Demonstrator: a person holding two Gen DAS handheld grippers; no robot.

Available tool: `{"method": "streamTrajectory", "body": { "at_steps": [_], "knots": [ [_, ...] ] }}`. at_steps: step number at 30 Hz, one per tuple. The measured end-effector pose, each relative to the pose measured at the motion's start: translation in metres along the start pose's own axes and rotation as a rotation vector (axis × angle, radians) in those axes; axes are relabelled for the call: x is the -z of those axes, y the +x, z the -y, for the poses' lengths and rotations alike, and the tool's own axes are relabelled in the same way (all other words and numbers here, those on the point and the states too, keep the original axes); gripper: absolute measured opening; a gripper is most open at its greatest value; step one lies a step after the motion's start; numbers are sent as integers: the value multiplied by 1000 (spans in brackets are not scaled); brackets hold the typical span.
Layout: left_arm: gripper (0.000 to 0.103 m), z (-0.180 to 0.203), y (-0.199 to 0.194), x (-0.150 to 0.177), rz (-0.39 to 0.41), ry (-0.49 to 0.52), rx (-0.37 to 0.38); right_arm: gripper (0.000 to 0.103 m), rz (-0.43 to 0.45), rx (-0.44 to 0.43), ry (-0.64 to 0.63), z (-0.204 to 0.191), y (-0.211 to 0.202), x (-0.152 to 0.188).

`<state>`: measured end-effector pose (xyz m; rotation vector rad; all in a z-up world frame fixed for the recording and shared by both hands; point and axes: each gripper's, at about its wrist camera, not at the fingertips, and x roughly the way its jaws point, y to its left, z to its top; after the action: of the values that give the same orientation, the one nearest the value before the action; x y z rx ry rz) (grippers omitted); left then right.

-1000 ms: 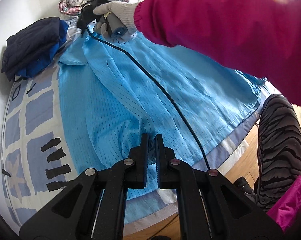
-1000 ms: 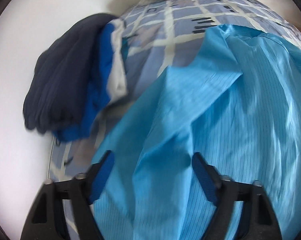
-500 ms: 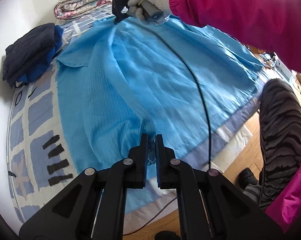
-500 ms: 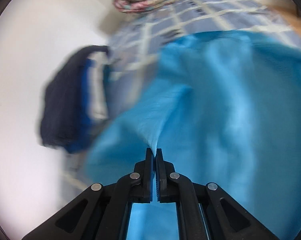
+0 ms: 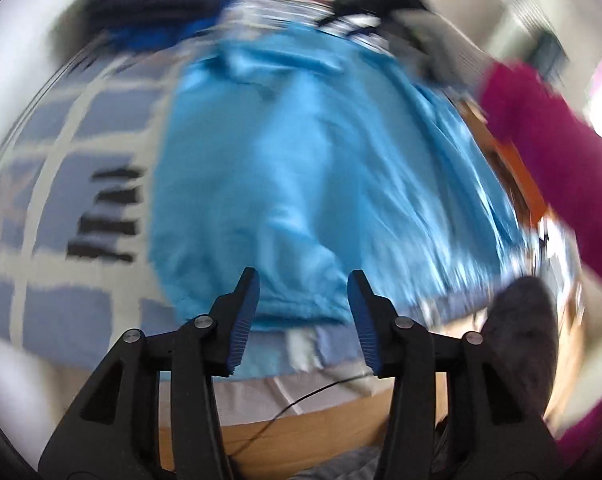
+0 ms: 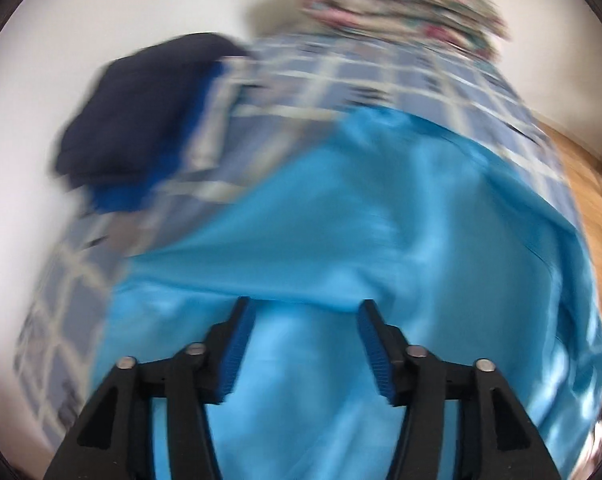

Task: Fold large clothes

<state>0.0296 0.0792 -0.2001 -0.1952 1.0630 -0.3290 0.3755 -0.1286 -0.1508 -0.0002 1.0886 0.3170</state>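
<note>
Smooth, sheeny blue garment (image 5: 301,152) lies spread across the checked bedspread (image 5: 73,136). Left gripper (image 5: 303,280) and right gripper (image 6: 303,306) have both just opened; neither grips the cloth. Only the left view shows a magenta sleeve (image 5: 549,152); the right view, a floral pillow (image 6: 401,8).
</note>
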Motion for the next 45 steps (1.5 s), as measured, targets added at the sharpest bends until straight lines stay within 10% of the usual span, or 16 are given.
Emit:
{"method": "streamTrajectory", "body": {
  "at_steps": [14, 16, 18, 21, 30, 41, 44, 45],
  "knots": [
    [49, -61, 46, -1, -91, -269, 120, 66, -185, 103, -300, -131, 113, -19],
    [45, -63, 49, -2, -84, -270, 113, 57, -206, 129, -312, -131, 125, -22],
    [12, -62, 53, -2, -98, -261, 119, 17, -230, 138, -306, -127, 134, -25],
    [2, -56, 54, 0, -99, -239, 113, 1, -219, 125, -260, -120, 136, -33],
    [1, -63, 6, 8, 2, -242, 14, 0, -119, 34, -85, -118, 126, -87],
    [1, -89, 19, 18, -59, -306, -135, 0, -124, 23, -49, -164, 187, -105],
    [1, -89, 19, 16, -55, -300, -169, 6, -127, -27, -57, -165, 195, -99],
    [1, -89, 20, 16, -63, -304, -165, 23, -122, -43, -55, -162, 192, -98]
  ]
}}
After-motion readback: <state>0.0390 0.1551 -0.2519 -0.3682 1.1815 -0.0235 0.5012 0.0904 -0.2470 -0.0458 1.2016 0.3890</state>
